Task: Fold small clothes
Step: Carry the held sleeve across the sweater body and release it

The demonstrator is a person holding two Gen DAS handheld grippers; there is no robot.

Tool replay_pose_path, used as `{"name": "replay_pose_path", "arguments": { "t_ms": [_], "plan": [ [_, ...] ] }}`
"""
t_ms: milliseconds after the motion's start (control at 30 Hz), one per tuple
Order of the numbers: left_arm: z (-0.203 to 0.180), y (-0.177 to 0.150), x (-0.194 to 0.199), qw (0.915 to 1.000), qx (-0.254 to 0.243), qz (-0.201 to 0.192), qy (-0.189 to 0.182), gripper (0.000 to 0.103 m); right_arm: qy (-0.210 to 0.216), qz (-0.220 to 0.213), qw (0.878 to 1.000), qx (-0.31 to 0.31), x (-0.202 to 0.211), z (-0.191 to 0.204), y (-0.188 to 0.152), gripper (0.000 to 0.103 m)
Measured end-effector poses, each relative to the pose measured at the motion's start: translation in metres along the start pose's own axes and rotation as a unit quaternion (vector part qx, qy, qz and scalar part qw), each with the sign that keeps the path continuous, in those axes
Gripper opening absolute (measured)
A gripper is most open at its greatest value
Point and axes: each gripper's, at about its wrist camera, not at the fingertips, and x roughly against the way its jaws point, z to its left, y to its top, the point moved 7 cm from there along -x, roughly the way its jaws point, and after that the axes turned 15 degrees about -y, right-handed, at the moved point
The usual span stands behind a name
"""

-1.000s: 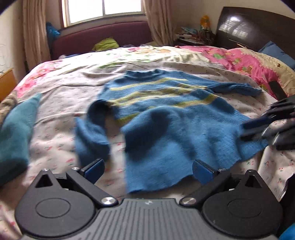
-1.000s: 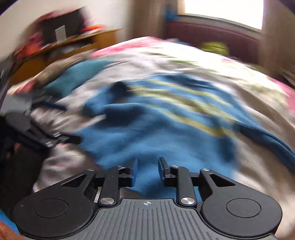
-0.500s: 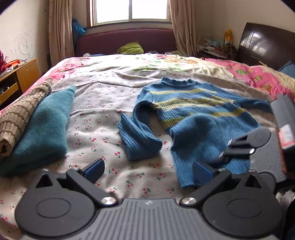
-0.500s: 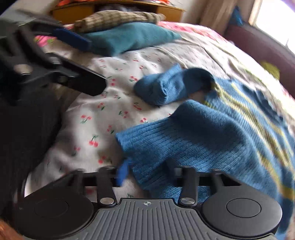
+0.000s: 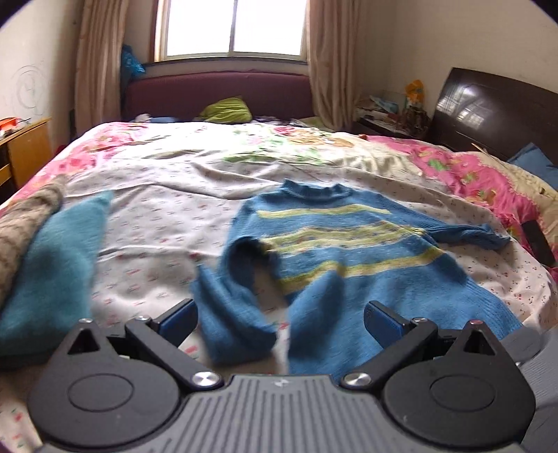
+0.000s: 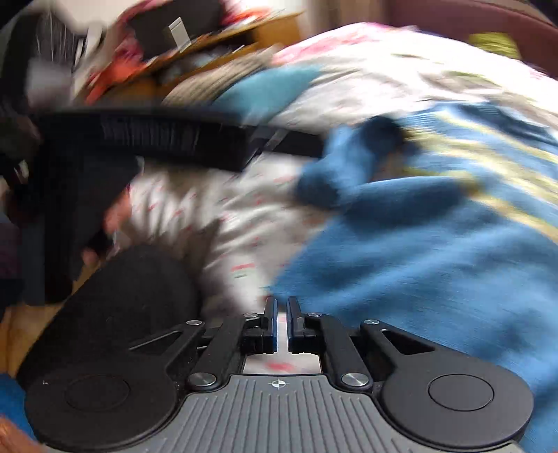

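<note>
Sweater (image 5: 352,265): flat on the bed (image 5: 167,216), collar away from the left claw (image 5: 279,315); 1 sleeve bent, no fold made.
Left claw: wide open, empty.
Right claw (image 6: 281,313): just closing, nearly shut, empty.
Remaining: every fold.

light: daylight from window (image 5: 234,26) | left view: mildly blurred; right view: heavy motion smear

Fuzzy knitted wool sweater (image 5: 348,265), matt cotton bedsheet (image 5: 167,230), glossy wooden headboard (image 5: 488,111)
</note>
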Motion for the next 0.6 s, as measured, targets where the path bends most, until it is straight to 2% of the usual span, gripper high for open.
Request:
{"name": "replay_pose_path", "arguments": {
  "t_ms": [33,100,167,267,400,533,600],
  "plan": [
    [-0.007,0.001,-0.007,1.0000,-0.007,0.001,-0.006,0.103,-0.017,-0.007,0.999,-0.030,0.011,-0.020,0.000,0.009],
    [-0.023,0.004,-0.024,0.9996,-0.020,0.005,-0.019,0.103,-0.066,-0.025,0.992,-0.104,0.031,-0.072,-0.003,0.016],
    [-0.039,0.005,-0.047,0.9989,-0.029,0.014,-0.034,0.103,-0.111,-0.040,0.974,-0.193,0.039,-0.134,-0.006,0.034],
    [-0.065,0.002,-0.088,0.9970,-0.045,0.034,-0.053,0.103,-0.163,-0.071,0.928,-0.326,0.042,-0.224,-0.013,0.052],
    [-0.096,-0.005,-0.140,0.9946,-0.048,0.056,-0.072,0.103,-0.201,-0.092,0.871,-0.439,0.029,-0.314,-0.012,0.054],
    [-0.118,-0.003,-0.170,0.9931,-0.064,0.058,-0.080,0.103,-0.172,-0.113,0.820,-0.535,0.009,-0.375,-0.001,0.054],
    [-0.125,-0.002,-0.179,0.9916,-0.078,0.061,-0.083,0.103,-0.176,-0.107,0.795,-0.571,-0.004,-0.394,0.002,0.054]
  ]
}}
